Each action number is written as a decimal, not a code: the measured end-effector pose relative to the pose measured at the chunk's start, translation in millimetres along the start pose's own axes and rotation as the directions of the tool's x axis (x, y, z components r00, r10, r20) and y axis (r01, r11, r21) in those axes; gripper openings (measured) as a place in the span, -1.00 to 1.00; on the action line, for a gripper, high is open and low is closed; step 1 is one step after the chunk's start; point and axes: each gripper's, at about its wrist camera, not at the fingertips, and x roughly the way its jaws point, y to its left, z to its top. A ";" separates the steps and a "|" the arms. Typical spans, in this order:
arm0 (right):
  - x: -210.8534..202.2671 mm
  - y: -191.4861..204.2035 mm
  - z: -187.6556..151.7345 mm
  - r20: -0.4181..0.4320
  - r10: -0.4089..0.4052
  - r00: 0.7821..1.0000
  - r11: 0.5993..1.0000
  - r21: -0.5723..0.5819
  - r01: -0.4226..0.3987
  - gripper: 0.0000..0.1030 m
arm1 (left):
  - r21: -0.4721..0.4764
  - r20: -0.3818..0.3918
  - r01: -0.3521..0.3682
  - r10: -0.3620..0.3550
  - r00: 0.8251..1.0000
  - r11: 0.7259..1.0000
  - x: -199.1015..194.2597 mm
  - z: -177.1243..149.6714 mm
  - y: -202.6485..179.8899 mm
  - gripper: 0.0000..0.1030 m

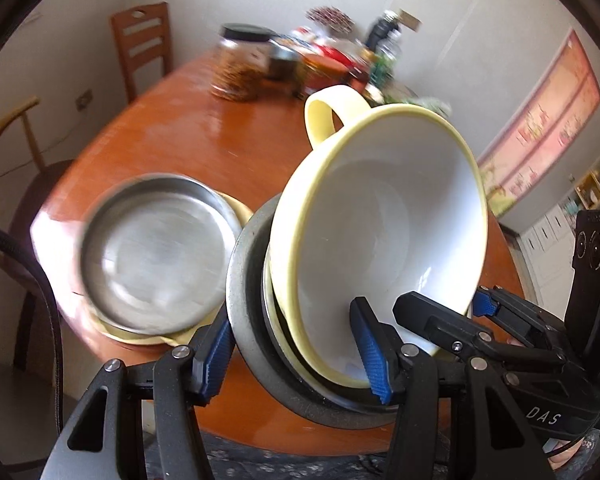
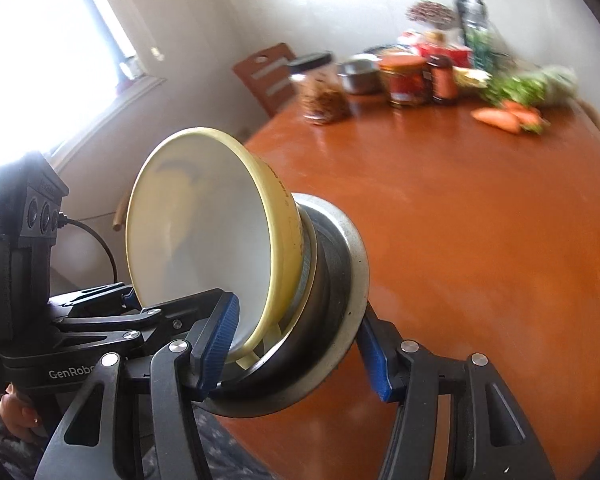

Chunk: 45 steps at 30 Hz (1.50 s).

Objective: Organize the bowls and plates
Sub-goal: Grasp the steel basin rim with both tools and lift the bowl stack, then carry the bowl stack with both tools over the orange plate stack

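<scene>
A stack of bowls is held tilted above the round wooden table (image 1: 172, 128): a yellow-rimmed white bowl with a handle (image 1: 380, 232) nests in a grey metal bowl (image 1: 244, 320). My left gripper (image 1: 296, 356) is shut across the stack's rims. My right gripper (image 2: 296, 352) is shut on the same stack from the other side; there the yellow bowl (image 2: 204, 240) and the grey metal bowl (image 2: 340, 280) show too. The right gripper also shows in the left wrist view (image 1: 452, 312). A steel plate (image 1: 156, 252) lies on a yellow plate (image 1: 236, 208) on the table.
Jars (image 2: 404, 80), a steel pot (image 2: 360, 76), greens and carrots (image 2: 504, 116) crowd the table's far side. Wooden chairs (image 1: 144, 44) stand behind the table near the wall. The table edge (image 2: 260, 436) runs just under the grippers.
</scene>
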 end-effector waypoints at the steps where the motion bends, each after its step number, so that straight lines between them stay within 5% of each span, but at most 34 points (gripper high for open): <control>1: 4.8 6.8 5.5 -0.001 0.013 1.000 1.000 -0.011 -0.013 0.16 | -0.010 0.009 -0.011 0.011 1.000 1.000 -3.8 2.8 7.6 0.08; 17: 97.4 81.5 64.3 -0.102 0.128 0.987 0.982 -0.129 -0.140 0.16 | -0.152 0.004 -0.107 0.109 0.994 0.982 -10.4 35.1 105.5 0.09; 32: 125.4 68.8 56.0 -0.144 0.104 0.984 0.986 -0.117 -0.121 0.18 | -0.146 -0.048 -0.104 0.098 0.994 0.984 18.0 33.0 116.4 0.11; 45: 113.5 68.1 55.8 -0.094 0.070 0.993 0.986 -0.143 -0.083 0.32 | -0.130 0.008 -0.135 0.137 0.991 0.982 5.6 33.2 115.8 0.16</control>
